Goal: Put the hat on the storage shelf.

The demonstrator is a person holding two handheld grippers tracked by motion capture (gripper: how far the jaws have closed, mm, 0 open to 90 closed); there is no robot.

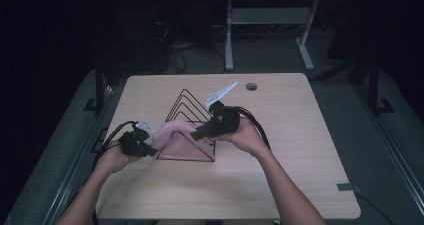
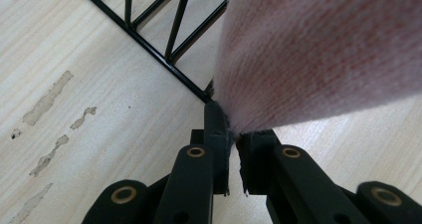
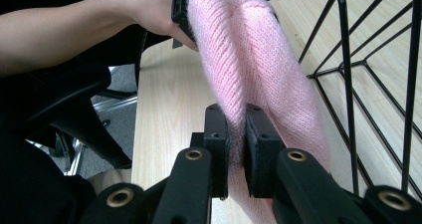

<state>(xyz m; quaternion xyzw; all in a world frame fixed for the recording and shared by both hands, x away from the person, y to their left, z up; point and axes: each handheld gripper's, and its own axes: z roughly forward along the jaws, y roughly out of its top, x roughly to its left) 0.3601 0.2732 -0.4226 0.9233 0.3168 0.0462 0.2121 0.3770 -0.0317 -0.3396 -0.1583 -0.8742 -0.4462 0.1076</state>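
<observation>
Left tool (image 2: 233, 134) nearly closed, pinching pink knit cloth (image 2: 318, 55); right tool (image 3: 235, 119) likewise, beside wire rack (image 3: 378, 84).

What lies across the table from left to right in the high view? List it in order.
Left tool → pink knitted cloth → right tool, reaching in over the black wire rack → grommet hole in the table, farther back toward the right.
</observation>
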